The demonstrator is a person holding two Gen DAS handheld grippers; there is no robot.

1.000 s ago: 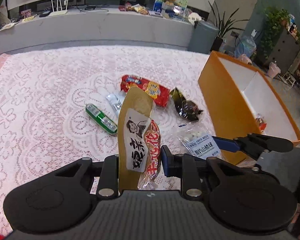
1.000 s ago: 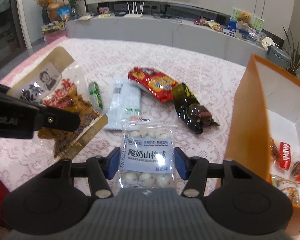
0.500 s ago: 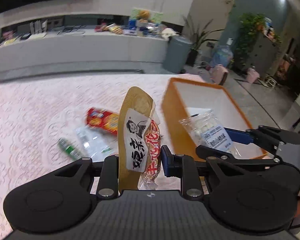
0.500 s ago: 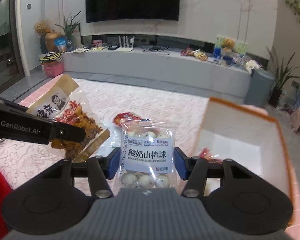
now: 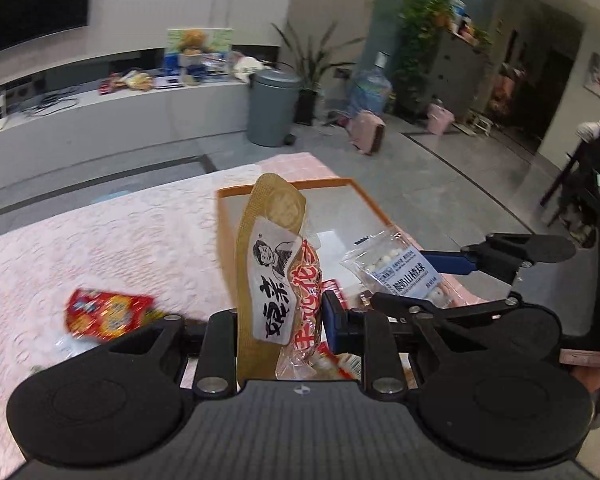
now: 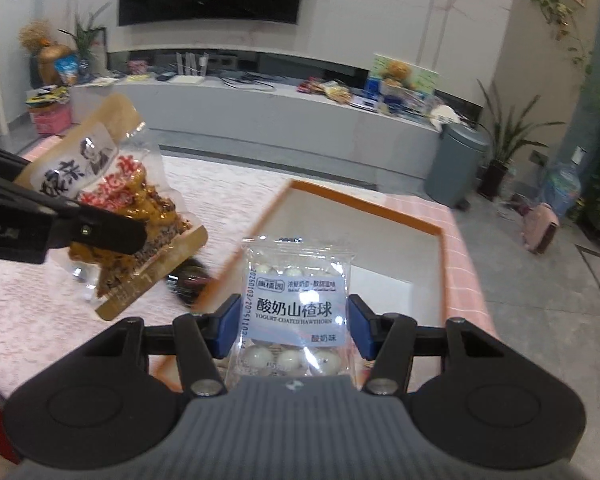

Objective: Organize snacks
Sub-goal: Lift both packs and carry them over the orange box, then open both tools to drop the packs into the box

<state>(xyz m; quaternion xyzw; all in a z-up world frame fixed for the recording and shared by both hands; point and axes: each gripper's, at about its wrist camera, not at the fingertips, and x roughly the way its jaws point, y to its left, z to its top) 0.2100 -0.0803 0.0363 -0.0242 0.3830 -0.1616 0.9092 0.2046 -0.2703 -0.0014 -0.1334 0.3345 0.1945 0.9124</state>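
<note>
The left gripper was clenched almost fully on a brown pouch, held upright. The right gripper, half open, grasped a clear hawthorn bag by its sides. Both hung above the counter, with the orange box just ahead and below.

Both packets lifted off the lace tablecloth since a second ago. Left gripper with brown peanut packet swung from above the loose snacks to the orange box. Right gripper with hawthorn ball bag carried from beside the box to over its opening. Red packet now at lower left, blurred.
</note>
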